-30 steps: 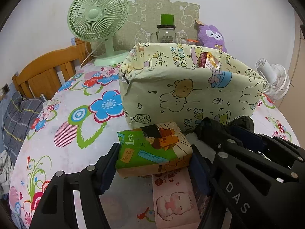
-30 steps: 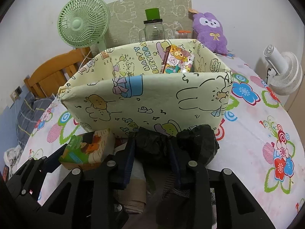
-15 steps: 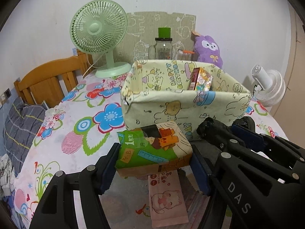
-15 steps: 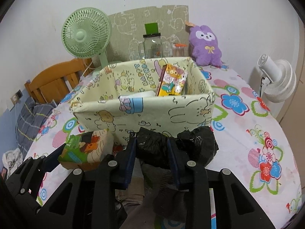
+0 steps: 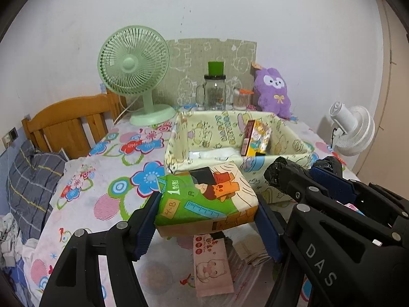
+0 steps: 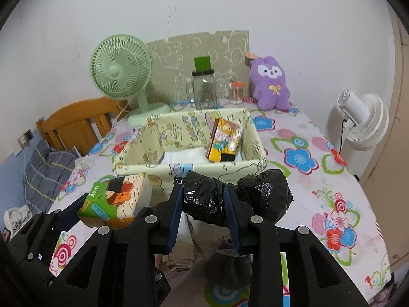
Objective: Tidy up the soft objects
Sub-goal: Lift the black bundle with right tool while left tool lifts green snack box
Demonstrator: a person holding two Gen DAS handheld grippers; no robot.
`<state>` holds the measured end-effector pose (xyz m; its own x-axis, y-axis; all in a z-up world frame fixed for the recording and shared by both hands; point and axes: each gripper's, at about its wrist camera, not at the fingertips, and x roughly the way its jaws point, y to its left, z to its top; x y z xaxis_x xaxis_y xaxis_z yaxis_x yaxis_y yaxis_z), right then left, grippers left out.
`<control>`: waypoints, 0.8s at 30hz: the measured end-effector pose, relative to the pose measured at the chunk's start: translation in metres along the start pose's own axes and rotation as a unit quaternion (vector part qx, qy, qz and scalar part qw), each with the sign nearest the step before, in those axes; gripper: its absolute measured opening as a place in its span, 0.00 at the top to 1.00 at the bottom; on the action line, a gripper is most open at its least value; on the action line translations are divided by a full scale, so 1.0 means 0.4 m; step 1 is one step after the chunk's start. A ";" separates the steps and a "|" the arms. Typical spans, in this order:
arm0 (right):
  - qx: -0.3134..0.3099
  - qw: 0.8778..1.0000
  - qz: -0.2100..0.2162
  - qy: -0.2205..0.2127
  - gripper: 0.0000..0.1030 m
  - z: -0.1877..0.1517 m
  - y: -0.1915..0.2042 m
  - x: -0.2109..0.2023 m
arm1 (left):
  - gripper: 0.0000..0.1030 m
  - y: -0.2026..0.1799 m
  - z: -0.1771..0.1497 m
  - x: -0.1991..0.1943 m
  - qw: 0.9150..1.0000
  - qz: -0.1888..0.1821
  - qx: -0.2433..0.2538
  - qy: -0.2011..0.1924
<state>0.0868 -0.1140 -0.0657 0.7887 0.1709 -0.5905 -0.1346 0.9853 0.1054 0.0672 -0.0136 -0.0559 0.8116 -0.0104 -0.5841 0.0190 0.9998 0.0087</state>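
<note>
- Since the earlier frames both grippers have lifted with their loads; the fabric bin's inside, hidden a second ago behind its front wall, now shows.
- Left gripper [image 5: 207, 217] pinches the green tissue pack [image 5: 204, 197] between its blue pads, held clear of the table, just in front of the fabric bin [image 5: 176, 140].
- Right gripper [image 6: 204, 204] is clamped on the black plastic bundle [image 6: 204, 199]; the bundle's free end bulges out past the right pad, also just short of the bin's front wall.
- Done so far: bin already holds a cartoon box [image 6: 225, 140] leaning at its back right and white folded stuff [image 6: 184, 157] on the floor.
- Left: both held items still outside the bin; pink tissue pack [image 5: 212, 263] and beige folded cloth [image 6: 181, 261] lie on the table below the grippers.
- In the way: the bin's front wall must be cleared; the cartoon box takes the right corner, the left side looks freer.
- Around: green fan [image 5: 134, 64], glass jar [image 5: 214, 92], purple plush [image 5: 273, 89], white fan [image 5: 355, 130], wooden chair [image 5: 69, 120]; all well apart.
</note>
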 end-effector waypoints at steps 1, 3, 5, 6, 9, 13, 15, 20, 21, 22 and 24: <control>0.000 1.000 -0.001 -0.002 0.65 0.003 -0.001 -0.008 | 0.30 -0.002 0.003 -0.006 1.000 -0.001 0.000 -0.002; -0.001 1.000 -0.002 -0.007 0.65 0.009 0.000 -0.024 | 0.30 -0.006 0.009 -0.018 1.000 -0.001 0.000 -0.007; -0.001 1.000 -0.001 -0.012 0.65 0.014 -0.002 -0.036 | 0.30 -0.011 0.015 -0.032 1.000 -0.003 0.000 -0.012; -0.001 1.000 -0.001 -0.015 0.65 0.017 -0.003 -0.044 | 0.30 -0.012 0.018 -0.039 1.000 -0.003 0.000 -0.014; -0.001 1.000 -0.001 -0.021 0.65 0.025 -0.006 -0.064 | 0.30 -0.016 0.027 -0.056 1.000 -0.004 -0.001 -0.019; -0.006 1.000 -0.003 -0.028 0.65 0.036 -0.005 -0.092 | 0.30 -0.019 0.034 -0.079 1.000 -0.007 -0.006 -0.026; -0.008 0.999 -0.003 -0.033 0.65 0.041 -0.007 -0.104 | 0.30 -0.020 0.039 -0.088 0.999 -0.008 -0.006 -0.031; -0.008 0.999 -0.003 -0.039 0.65 0.050 -0.007 -0.125 | 0.30 -0.024 0.051 -0.098 0.999 -0.008 -0.006 -0.036; -0.009 0.999 -0.004 -0.040 0.65 0.053 -0.008 -0.126 | 0.30 -0.023 0.055 -0.099 0.999 -0.009 -0.007 -0.036; -0.009 0.999 -0.004 -0.041 0.65 0.056 -0.008 -0.128 | 0.30 -0.023 0.058 -0.100 0.999 -0.009 -0.007 -0.037; -0.011 0.999 -0.003 -0.042 0.65 0.062 -0.007 -0.130 | 0.30 -0.022 0.064 -0.103 0.999 -0.009 -0.008 -0.040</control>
<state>0.0610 -0.1257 -0.0155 0.8374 0.1641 -0.5213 -0.1417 0.9864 0.0828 0.0487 -0.0225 -0.0112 0.8549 -0.0284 -0.5181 0.0242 0.9996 -0.0149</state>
